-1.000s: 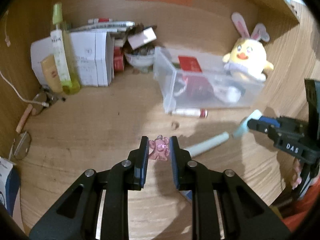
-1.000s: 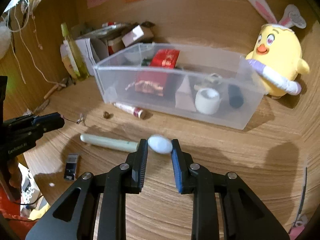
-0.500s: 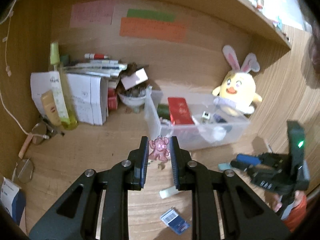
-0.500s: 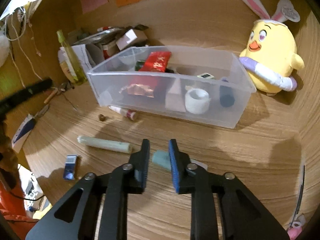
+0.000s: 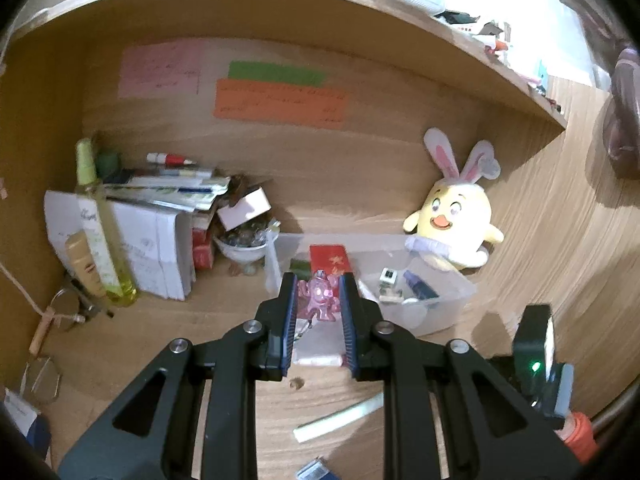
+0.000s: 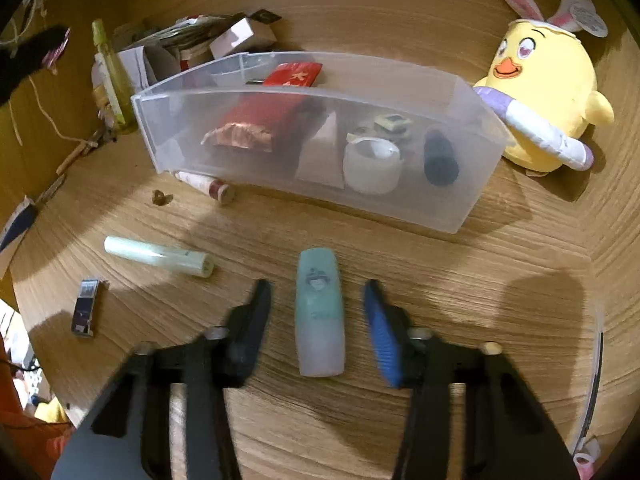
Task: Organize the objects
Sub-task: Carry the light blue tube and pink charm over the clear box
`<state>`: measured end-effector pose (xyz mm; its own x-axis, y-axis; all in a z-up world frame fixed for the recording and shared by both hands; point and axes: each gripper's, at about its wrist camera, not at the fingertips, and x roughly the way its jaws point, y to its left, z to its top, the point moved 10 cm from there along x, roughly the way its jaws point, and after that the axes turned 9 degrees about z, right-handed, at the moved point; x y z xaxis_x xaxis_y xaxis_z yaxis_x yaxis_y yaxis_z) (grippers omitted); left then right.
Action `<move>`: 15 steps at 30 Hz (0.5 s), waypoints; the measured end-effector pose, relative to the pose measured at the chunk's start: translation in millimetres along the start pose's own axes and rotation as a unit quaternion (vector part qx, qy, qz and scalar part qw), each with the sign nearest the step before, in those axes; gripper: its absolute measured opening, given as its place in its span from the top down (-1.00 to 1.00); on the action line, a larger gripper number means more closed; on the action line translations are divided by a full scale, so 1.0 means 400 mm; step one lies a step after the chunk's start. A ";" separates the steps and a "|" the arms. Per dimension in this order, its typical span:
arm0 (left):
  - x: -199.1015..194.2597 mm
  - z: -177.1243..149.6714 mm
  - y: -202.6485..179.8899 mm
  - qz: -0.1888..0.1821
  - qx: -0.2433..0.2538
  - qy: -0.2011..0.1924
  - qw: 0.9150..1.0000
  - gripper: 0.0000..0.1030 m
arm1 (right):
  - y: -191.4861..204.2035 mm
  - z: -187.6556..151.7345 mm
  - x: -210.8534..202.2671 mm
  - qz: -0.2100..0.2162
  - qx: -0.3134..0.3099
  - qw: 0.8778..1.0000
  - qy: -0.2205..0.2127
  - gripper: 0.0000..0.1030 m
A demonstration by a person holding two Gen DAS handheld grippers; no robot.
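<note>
In the left wrist view, the left tool [image 5: 319, 300] pinches a pink charm [image 5: 318, 295] between its pads, held up off the counter [image 5: 168, 344] in front of the clear bin [image 5: 448, 300]. The bin sits far behind it, with a red packet [image 5: 330, 258] and small items inside, and a chick plush [image 5: 452, 224] at its far right. A pale tube [image 5: 340, 418] lies on the counter near the tool. In the right wrist view, the right tool [image 6: 316, 304] stands spread in the frame, blurred, its jaws closing, with a teal bottle [image 6: 319, 312] lying flat on the counter between them, the pads not touching it. The bin lies beyond; a lip balm [image 6: 206, 186] rests against its near left wall, and a small flat case [image 6: 85, 307] lies at the left.
</note>
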<state>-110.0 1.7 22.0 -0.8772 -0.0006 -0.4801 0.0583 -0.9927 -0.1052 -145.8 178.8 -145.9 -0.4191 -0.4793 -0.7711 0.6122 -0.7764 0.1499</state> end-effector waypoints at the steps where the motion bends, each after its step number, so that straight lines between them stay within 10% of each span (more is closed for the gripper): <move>1: 0.004 0.008 -0.004 -0.004 0.000 -0.002 1.000 0.61 | 0.002 -0.004 0.004 0.005 0.000 1.000 0.004 0.56; 15: 0.078 0.083 -0.031 -0.003 -0.011 -0.011 1.000 0.61 | -0.001 0.117 -0.136 0.026 0.021 0.994 -0.101 0.56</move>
<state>-153.9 9.9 37.0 -0.8877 0.0018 -0.4605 0.0643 -0.9897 -0.1277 -154.5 186.1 -75.0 -0.5166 -0.5881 -0.6223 0.6093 -0.7631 0.2154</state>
